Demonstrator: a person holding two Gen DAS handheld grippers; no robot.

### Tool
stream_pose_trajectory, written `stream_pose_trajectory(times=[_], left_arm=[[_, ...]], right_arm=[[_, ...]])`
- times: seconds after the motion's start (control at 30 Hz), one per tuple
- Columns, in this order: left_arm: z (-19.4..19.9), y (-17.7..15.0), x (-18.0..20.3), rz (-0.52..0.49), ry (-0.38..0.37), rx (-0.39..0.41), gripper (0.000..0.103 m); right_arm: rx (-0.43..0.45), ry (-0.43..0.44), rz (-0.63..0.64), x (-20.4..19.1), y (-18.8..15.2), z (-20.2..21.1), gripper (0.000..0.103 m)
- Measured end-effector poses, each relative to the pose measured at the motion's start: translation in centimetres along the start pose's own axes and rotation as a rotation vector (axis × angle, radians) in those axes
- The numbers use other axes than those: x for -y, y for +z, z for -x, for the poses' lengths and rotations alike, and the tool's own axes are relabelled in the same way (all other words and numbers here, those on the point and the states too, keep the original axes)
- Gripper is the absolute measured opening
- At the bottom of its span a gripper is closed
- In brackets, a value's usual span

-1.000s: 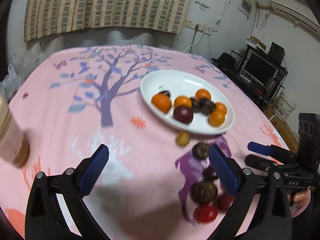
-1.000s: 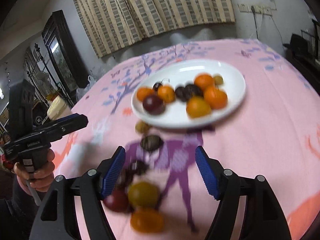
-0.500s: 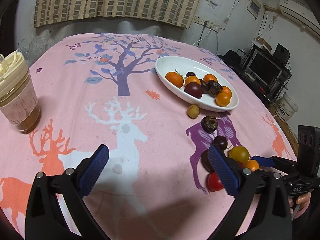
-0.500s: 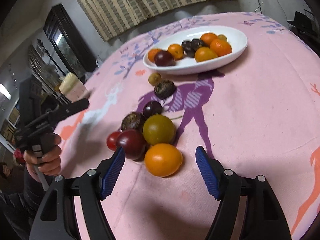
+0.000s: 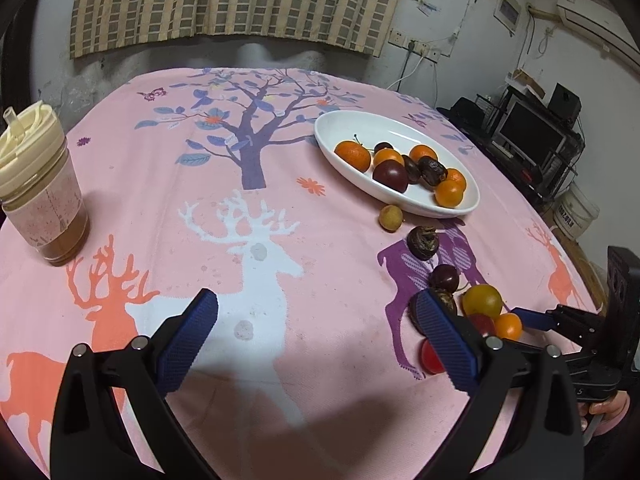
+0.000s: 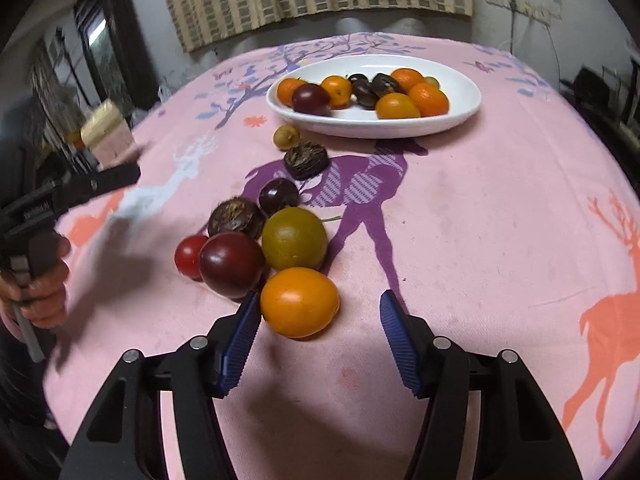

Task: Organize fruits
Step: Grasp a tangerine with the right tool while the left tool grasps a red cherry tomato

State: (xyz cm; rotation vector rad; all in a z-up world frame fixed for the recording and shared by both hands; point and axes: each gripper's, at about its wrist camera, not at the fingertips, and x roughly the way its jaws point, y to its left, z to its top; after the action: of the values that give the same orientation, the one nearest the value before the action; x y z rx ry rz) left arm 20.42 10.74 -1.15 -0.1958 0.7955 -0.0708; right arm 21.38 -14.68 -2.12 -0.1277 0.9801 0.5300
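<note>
Your right tool has just been closing around the orange oval fruit at 12 o'clock, pads not yet pressing. Left tool stands open, empty. Next, clamp gently and carry it to the white oval plate.

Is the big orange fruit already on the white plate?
No, the orange fruit lies on the pink cloth, far from the plate.

Right gripper jaws closing, not yet touching orange fruit just ahead; white plate beyond.
</note>
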Motion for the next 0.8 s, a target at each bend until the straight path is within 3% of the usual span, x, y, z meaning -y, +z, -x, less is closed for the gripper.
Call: stream_pose_trajectory(times=[0.13,0.23,0.37,0.47,0.63,0.8], left_arm=[[0.2,-0.2,0.8,-0.047,-0.026,0.000,0.098],[0.8,-0.8,2.3,-0.147,-0.077,0.008,0.096],[0.4,-2.2,4.9,-0.292,-0.128,-0.028,0.064],[-0.4,-3.1,6.3,-0.359,-0.143,-0.069,0.051],[-1.1,-3.9,7.4,-0.397,-0.185,-0.094,0.050],[-2.3,-3.9,7.7,-0.396,-0.206,-0.138,0.040]], right_arm=[[-0.016,-0.039,0.052,-1.1,0.0,-0.3,0.040],[-0.007,-0.027,0.032,-0.7,0.0,-0.1,0.040],[0.029,0.012,-0.053,0.9,-0.1,0.5,0.040],[0.038,0.011,-0.100,1.7,-0.1,0.7,0.040],[0.041,0.014,-0.093,1.7,0.0,0.6,0.040],[0.041,0.017,-0.095,1.6,0.1,0.6,0.040]])
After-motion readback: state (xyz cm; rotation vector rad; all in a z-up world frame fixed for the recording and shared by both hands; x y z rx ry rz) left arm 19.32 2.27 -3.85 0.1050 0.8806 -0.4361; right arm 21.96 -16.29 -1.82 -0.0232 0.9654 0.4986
